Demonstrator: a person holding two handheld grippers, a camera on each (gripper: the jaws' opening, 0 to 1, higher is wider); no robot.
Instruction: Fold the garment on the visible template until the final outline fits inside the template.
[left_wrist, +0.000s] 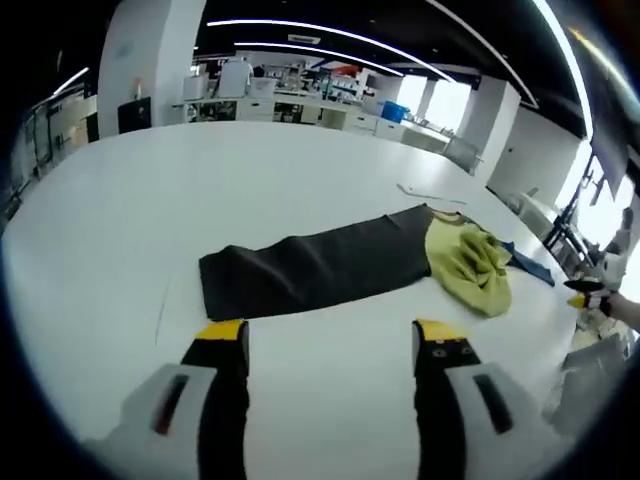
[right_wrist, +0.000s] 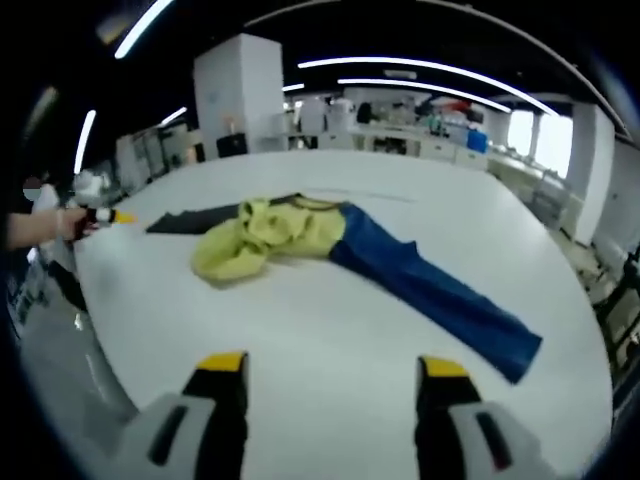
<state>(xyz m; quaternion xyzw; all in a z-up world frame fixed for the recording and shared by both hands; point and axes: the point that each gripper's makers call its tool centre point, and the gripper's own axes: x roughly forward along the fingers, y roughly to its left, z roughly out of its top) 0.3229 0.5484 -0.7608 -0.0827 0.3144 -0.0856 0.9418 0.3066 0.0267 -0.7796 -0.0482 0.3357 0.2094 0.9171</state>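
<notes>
White table (left_wrist: 120, 220) holds trousers (right_wrist: 440, 290); office benches behind

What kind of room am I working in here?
Probably an open lab or workshop floor: a big white table holds the garment, cluttered workbenches line the far wall, and long strip lights run across a dark ceiling.

I hold my left gripper (left_wrist: 330, 335) with jaws parted and nothing between them; my right gripper (right_wrist: 332, 368) likewise stands wide apart, gripping nothing.
</notes>
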